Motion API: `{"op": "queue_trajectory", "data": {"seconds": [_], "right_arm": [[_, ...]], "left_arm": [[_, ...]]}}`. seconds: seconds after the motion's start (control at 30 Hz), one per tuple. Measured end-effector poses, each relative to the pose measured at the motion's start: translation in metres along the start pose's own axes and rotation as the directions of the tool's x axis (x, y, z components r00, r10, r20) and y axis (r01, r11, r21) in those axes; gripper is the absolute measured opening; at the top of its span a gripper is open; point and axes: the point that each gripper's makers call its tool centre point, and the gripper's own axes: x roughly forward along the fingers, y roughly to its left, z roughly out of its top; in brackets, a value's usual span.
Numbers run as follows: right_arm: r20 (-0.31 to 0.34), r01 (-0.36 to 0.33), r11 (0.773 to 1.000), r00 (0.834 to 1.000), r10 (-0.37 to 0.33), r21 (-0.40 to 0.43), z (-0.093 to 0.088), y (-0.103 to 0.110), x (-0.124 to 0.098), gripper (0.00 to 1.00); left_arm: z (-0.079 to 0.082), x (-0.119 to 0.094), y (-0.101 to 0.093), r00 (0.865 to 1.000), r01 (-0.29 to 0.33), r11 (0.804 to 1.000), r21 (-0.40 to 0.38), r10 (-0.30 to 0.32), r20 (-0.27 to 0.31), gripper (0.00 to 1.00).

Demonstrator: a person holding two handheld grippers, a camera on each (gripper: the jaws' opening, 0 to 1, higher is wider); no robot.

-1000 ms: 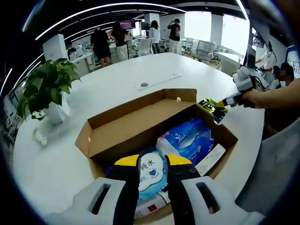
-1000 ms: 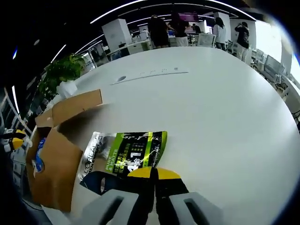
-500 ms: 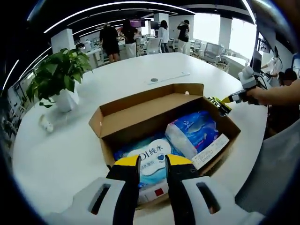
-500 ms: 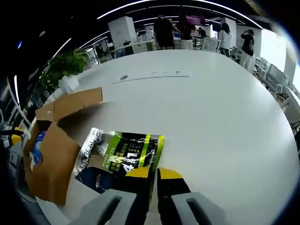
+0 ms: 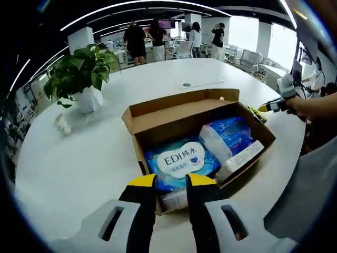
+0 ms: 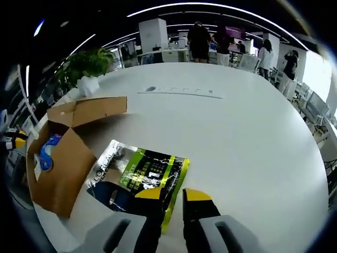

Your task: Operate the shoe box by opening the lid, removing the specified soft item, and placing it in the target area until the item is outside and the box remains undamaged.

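Note:
An open cardboard shoe box (image 5: 145,118) stands on the white table (image 5: 79,163), lid flap folded back. Inside lie a blue and white "EDI" soft pack (image 5: 179,161), a second blue pack (image 5: 229,134) and a white carton. My left gripper (image 5: 171,183) hovers open at the box's near edge, holding nothing. Beside the box (image 6: 58,163), a silver, green and black pouch (image 6: 142,171) lies flat on the table. My right gripper (image 6: 172,196) is open, the pouch's near edge between its parted jaws. From the left gripper view, the right gripper (image 5: 271,107) is past the box's right corner.
A potted plant (image 5: 84,68) in a white pot stands left of the box, a small white object (image 5: 63,124) near it. A grey disc (image 6: 151,89) is set into the table beyond. A person's arm (image 5: 316,105) reaches in from the right. Several people stand far back.
My right gripper's jaws have parted from the pouch, which now rests flat on the table. The left view has drawn back from the box, so more of its contents shows.

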Motion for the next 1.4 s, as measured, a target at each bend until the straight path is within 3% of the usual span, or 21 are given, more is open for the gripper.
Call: {"op": "queue_trajectory", "data": {"seconds": [0.27, 0.47, 0.8, 1.0, 1.4], "right_arm": [[-0.004, -0.031, 0.991, 1.0, 0.03, -0.132, 0.002, 0.011, -0.005, 0.18], [0.011, -0.086, 0.974, 0.996, 0.09, -0.211, 0.011, 0.029, -0.011, 0.23], [0.057, -0.154, 0.915, 0.981, 0.188, -0.374, 0.032, 0.063, -0.026, 0.27], [0.084, -0.183, 0.897, 0.968, 0.236, -0.403, 0.048, 0.081, -0.034, 0.28], [0.123, -0.232, 0.833, 0.934, 0.334, -0.501, 0.07, 0.123, -0.046, 0.27]], "left_arm": [[-0.009, -0.004, 0.009, 1.0, -0.022, 1.0, -0.02, 0.022, -0.004, 0.21], [-0.018, -0.005, 0.018, 0.999, -0.042, 0.998, -0.036, 0.042, -0.017, 0.21], [-0.034, -0.002, 0.025, 0.997, -0.063, 0.995, -0.076, 0.06, -0.039, 0.2], [-0.04, 0.001, 0.027, 0.997, -0.071, 0.992, -0.107, 0.068, -0.038, 0.2], [-0.046, 0.007, 0.029, 0.996, -0.084, 0.98, -0.183, 0.08, -0.024, 0.14]]}}
